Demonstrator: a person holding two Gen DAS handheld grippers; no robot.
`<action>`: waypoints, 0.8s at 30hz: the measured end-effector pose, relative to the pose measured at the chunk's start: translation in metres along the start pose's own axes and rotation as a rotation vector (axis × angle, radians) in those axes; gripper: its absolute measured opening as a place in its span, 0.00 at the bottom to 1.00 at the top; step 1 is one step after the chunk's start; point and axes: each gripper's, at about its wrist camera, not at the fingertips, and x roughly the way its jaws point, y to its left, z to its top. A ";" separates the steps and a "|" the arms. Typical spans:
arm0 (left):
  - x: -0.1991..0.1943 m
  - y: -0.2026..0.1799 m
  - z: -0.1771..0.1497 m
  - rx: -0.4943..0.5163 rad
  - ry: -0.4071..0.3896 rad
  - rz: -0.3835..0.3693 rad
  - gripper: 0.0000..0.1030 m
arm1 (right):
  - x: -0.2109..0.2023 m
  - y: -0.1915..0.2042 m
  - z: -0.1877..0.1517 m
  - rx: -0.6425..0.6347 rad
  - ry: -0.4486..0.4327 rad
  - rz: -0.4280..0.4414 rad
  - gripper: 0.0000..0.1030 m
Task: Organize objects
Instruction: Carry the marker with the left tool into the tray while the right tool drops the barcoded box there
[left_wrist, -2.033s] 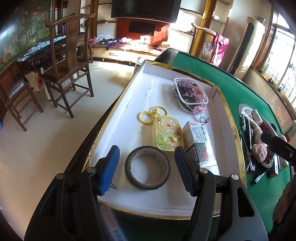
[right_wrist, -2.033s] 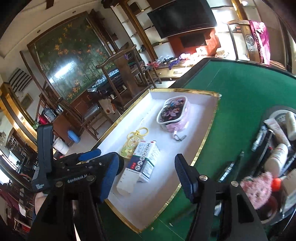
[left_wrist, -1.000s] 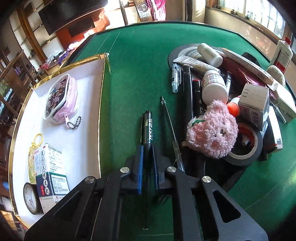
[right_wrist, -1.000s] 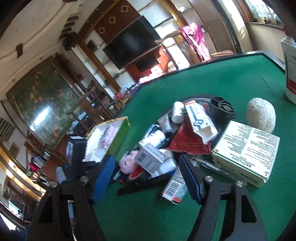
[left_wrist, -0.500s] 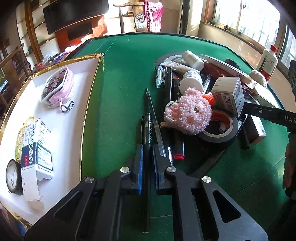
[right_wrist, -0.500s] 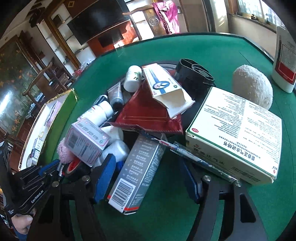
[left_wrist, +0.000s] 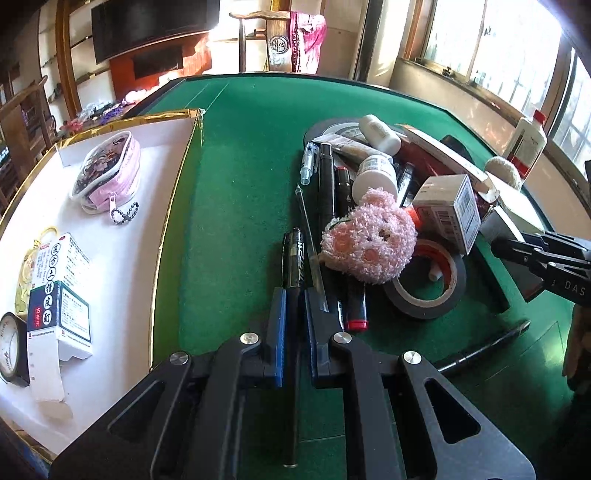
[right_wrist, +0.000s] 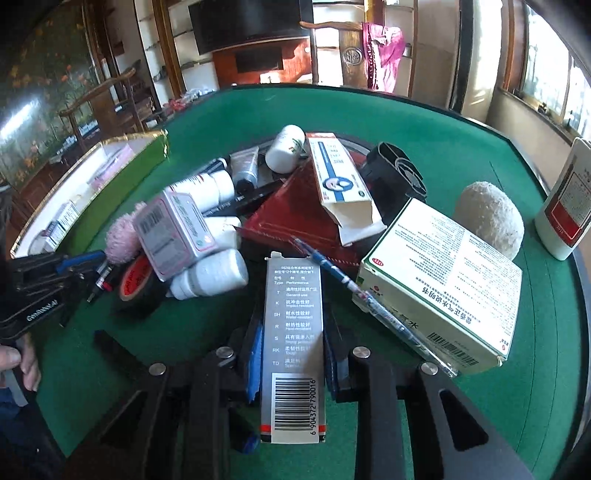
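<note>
Left gripper (left_wrist: 294, 295): jaws clamped on a slim black marker pen (left_wrist: 296, 258), which runs forward from the pads over the green felt table (left_wrist: 236, 184). Right gripper (right_wrist: 291, 332): jaws have just been closing and now pinch a long grey barcoded carton (right_wrist: 293, 339) between the blue pads, beside the clutter pile. White gold-rimmed tray (left_wrist: 162, 236): at left.
</note>
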 end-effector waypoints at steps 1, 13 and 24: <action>-0.003 0.001 0.000 -0.015 -0.013 -0.017 0.08 | -0.007 -0.001 0.000 0.016 -0.016 0.039 0.25; -0.031 0.006 0.002 -0.091 -0.122 -0.085 0.08 | -0.036 0.023 0.012 0.082 -0.185 0.206 0.25; -0.045 0.001 -0.004 -0.083 -0.161 -0.056 0.08 | -0.025 0.058 0.014 0.065 -0.159 0.265 0.25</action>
